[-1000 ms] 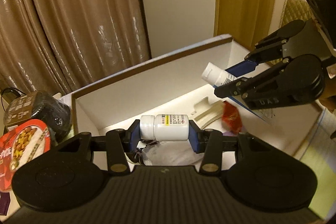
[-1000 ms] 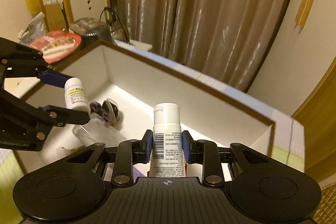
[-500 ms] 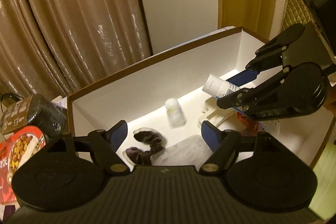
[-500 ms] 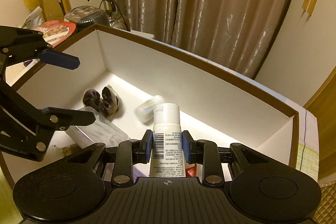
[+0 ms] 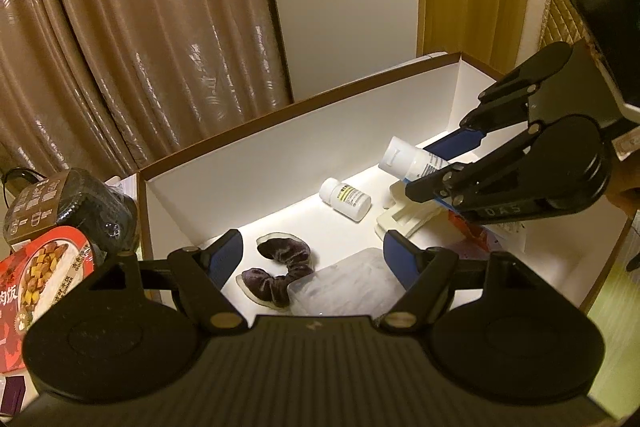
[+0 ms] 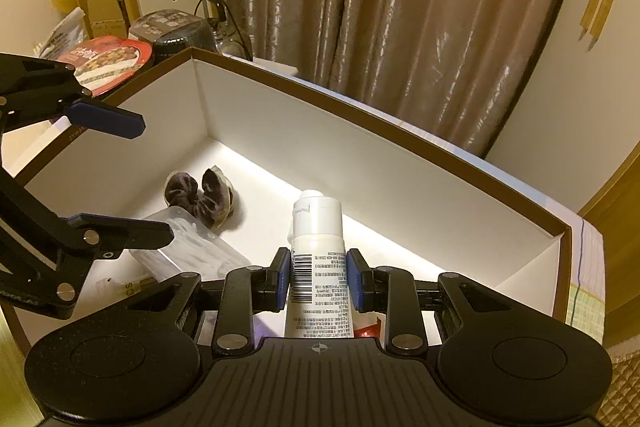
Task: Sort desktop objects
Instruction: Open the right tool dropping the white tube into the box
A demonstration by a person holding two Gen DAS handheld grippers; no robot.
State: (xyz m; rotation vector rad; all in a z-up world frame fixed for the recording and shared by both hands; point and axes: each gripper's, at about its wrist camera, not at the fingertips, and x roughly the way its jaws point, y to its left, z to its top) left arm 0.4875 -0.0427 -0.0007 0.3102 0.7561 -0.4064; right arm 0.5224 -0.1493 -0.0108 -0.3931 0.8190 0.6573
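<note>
step: putting things into box [image 6: 360, 131] | left gripper [image 5: 312, 255] apart, empty, lower centre | right gripper [image 6: 318, 279] clamped on tube [image 6: 318, 247] | next: lower tube beside bottle [image 5: 346, 199], release

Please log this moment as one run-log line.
left gripper: open, above box | pill bottle: lying on box floor | right gripper: shut on tube, over box
</note>
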